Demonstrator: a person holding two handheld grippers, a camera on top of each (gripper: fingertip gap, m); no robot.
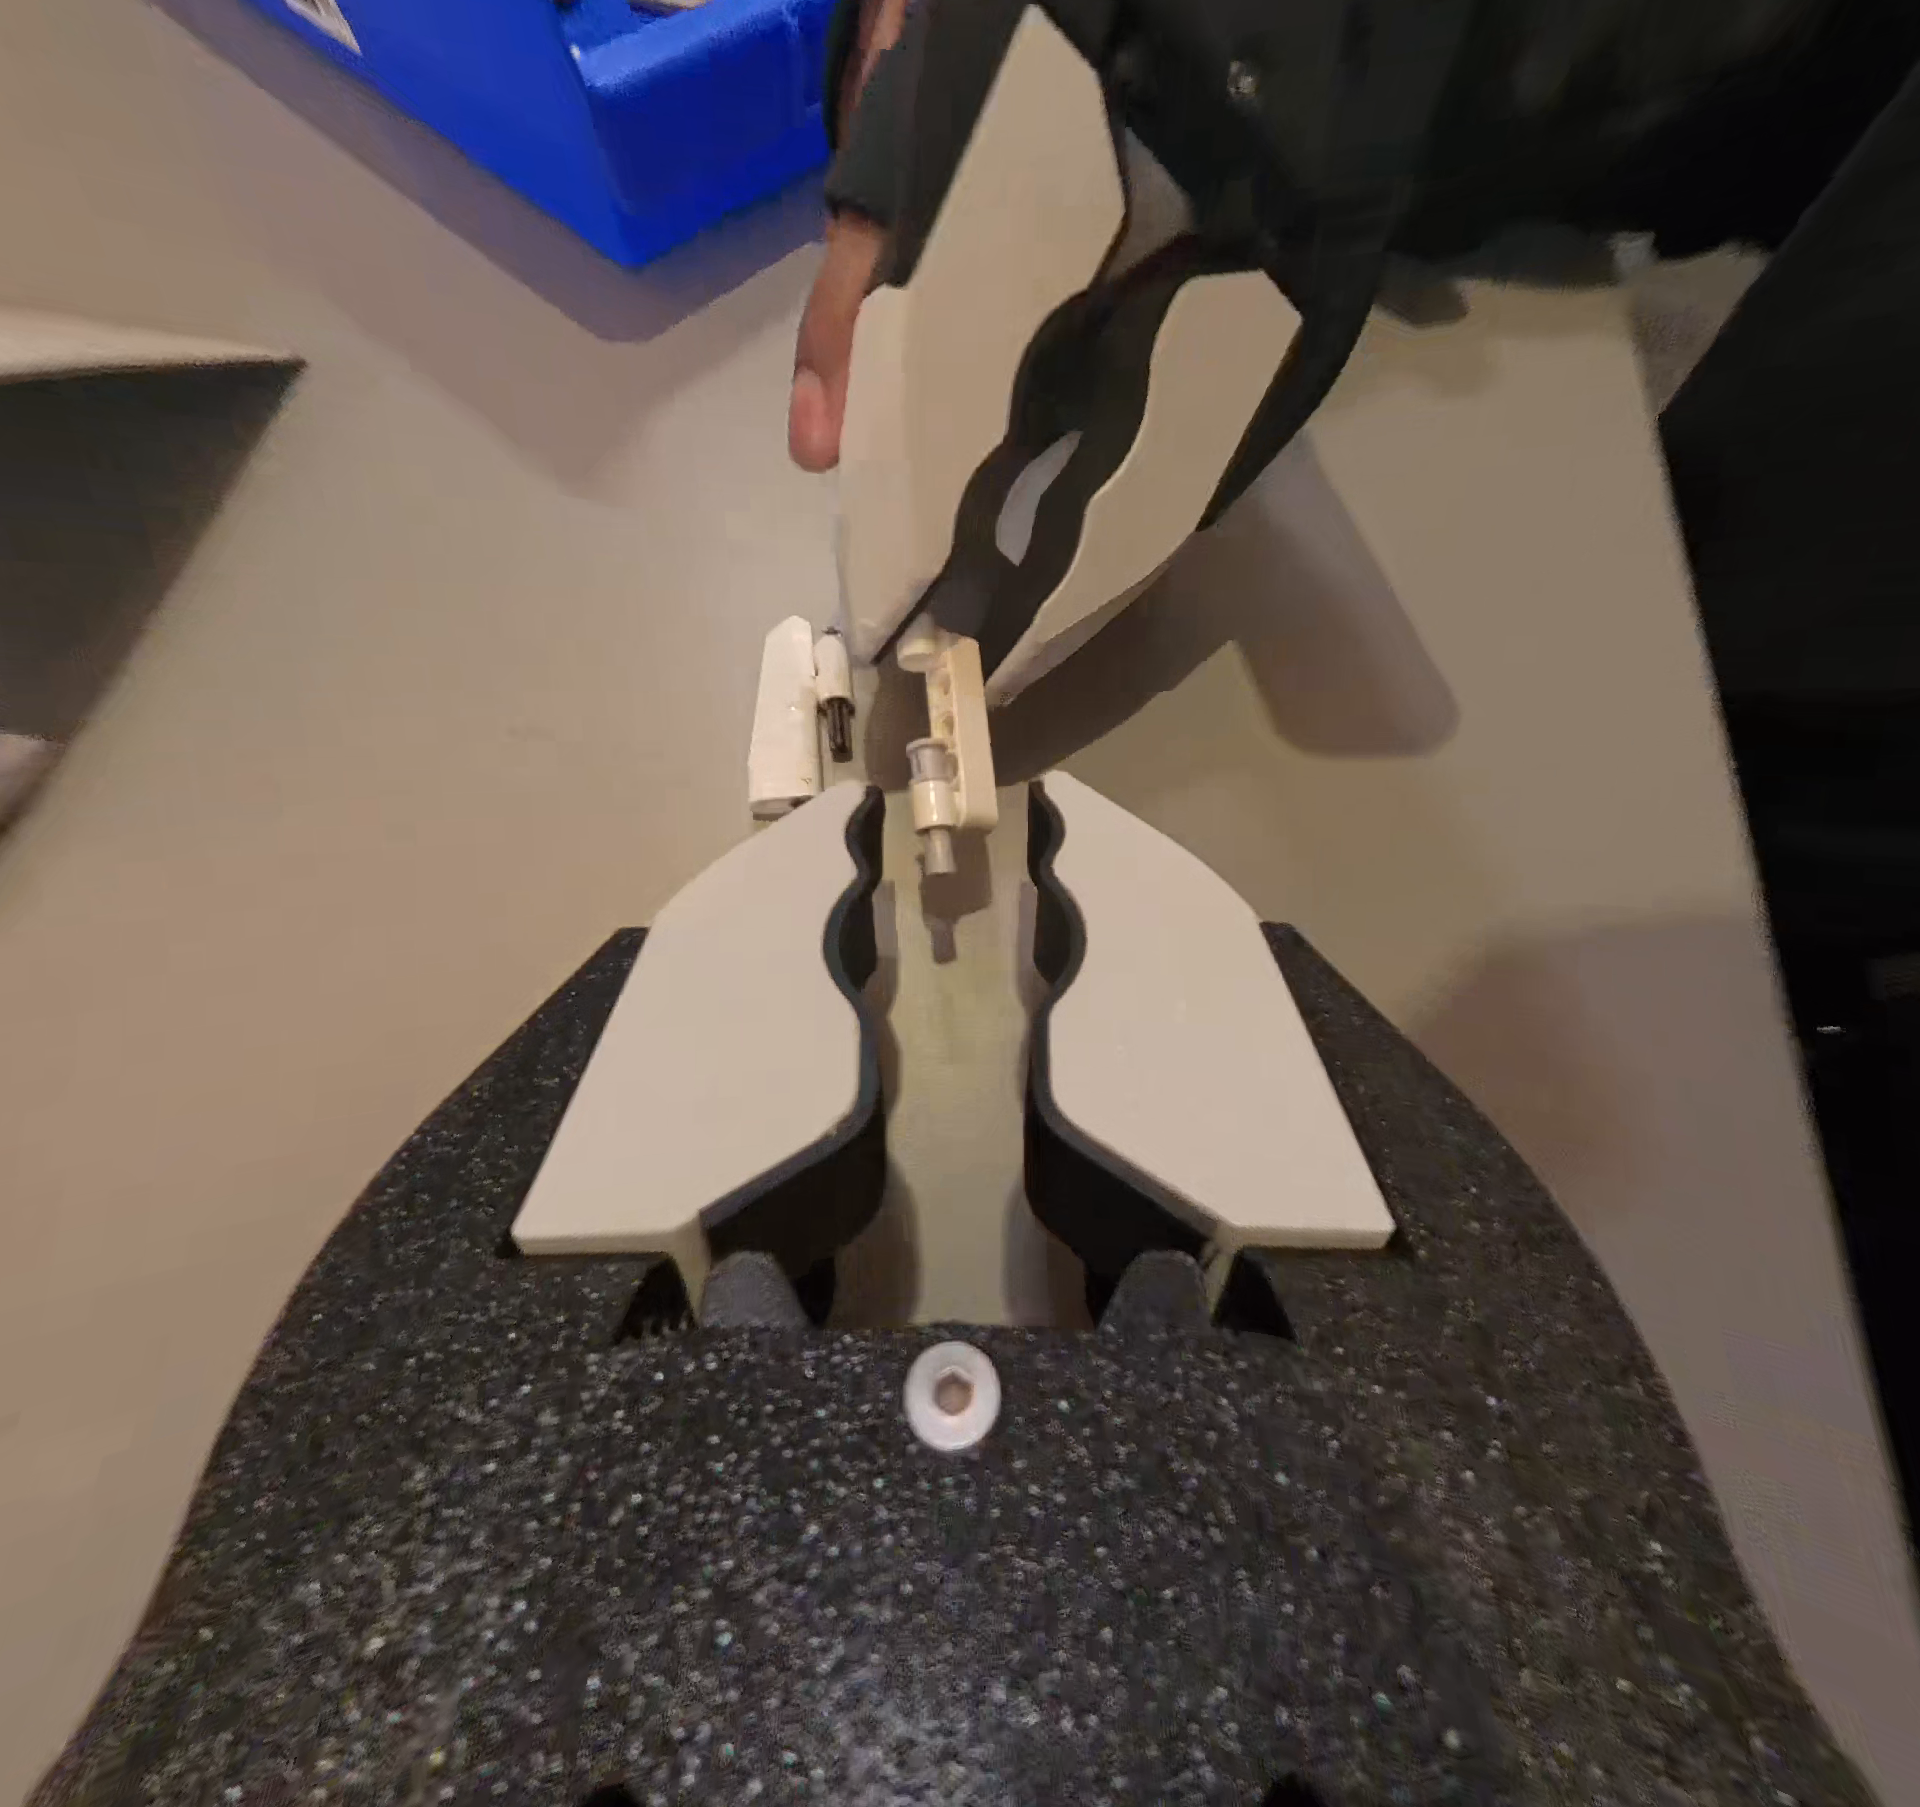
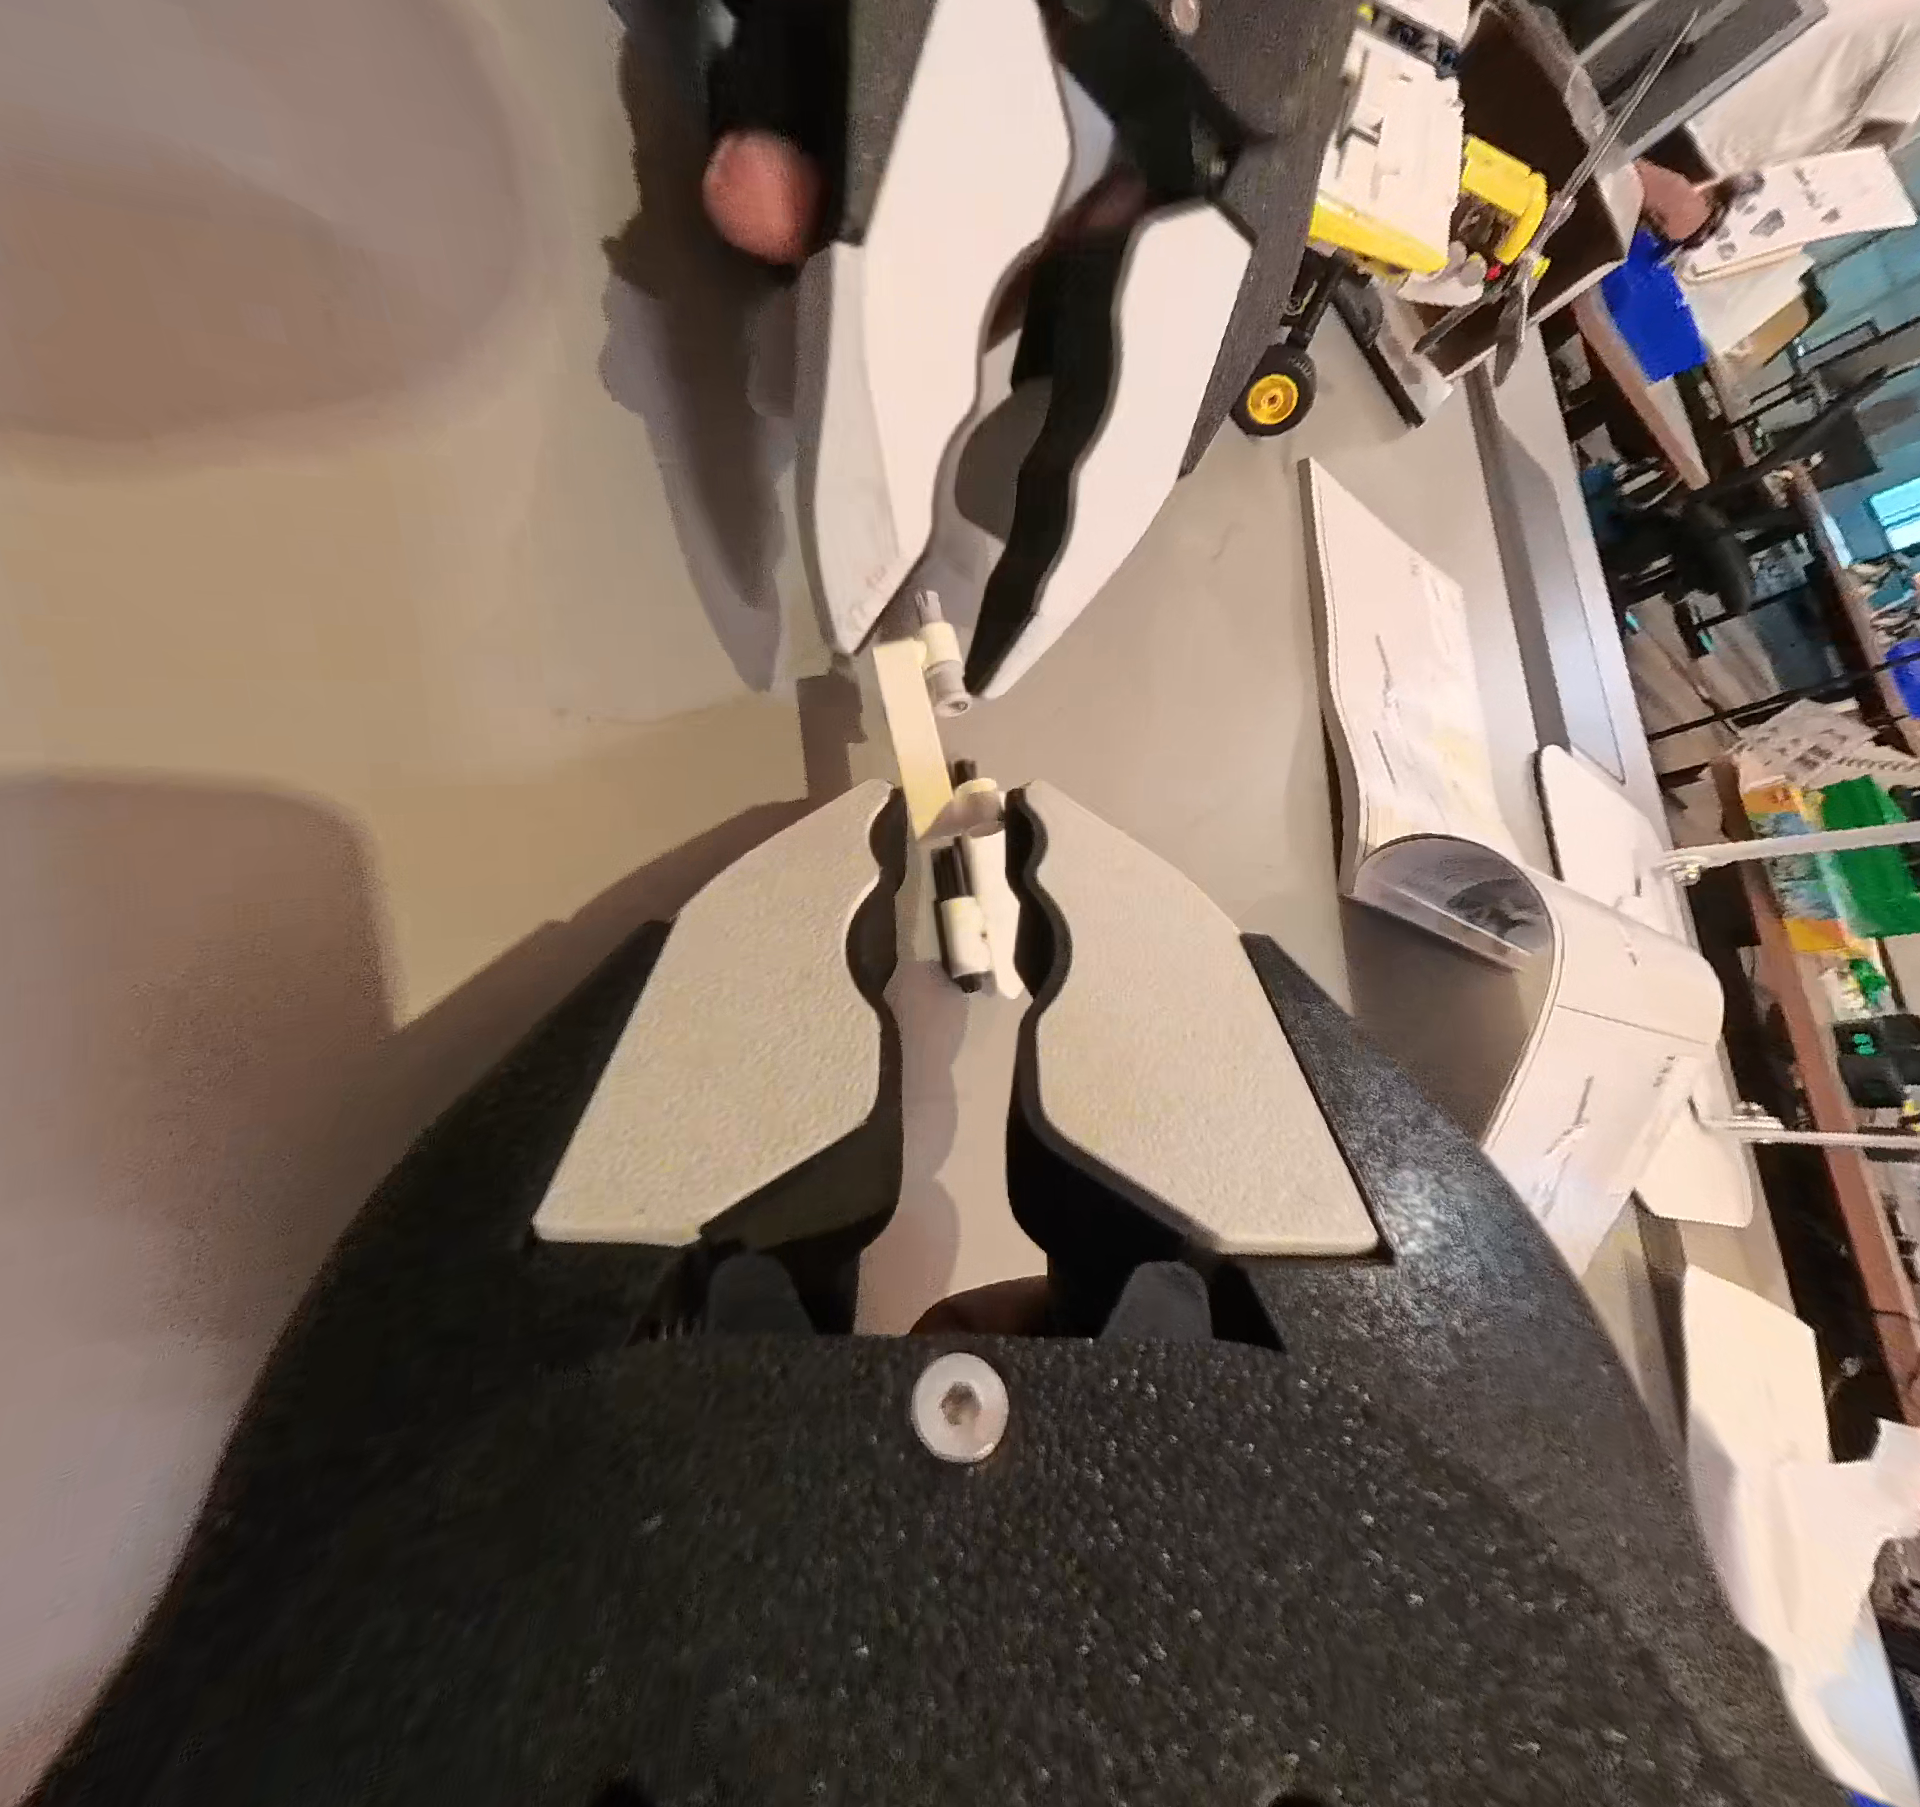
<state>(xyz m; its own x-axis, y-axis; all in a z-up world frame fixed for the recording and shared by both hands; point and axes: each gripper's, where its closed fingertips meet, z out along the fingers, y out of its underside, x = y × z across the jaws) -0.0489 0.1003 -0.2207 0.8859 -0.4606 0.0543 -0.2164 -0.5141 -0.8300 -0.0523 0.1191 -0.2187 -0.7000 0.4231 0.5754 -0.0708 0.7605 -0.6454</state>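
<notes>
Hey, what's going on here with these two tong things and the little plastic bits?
A person is working two hand-held tongs over a table. The right tongs pinch one end of a small cream beam with pegs, holding it just above the table. The left tongs stand open around the beam's other end without pressing on it. A white piece with a black pin lies on the table beside the beam. A blue bin of small parts sits farther back.
</notes>
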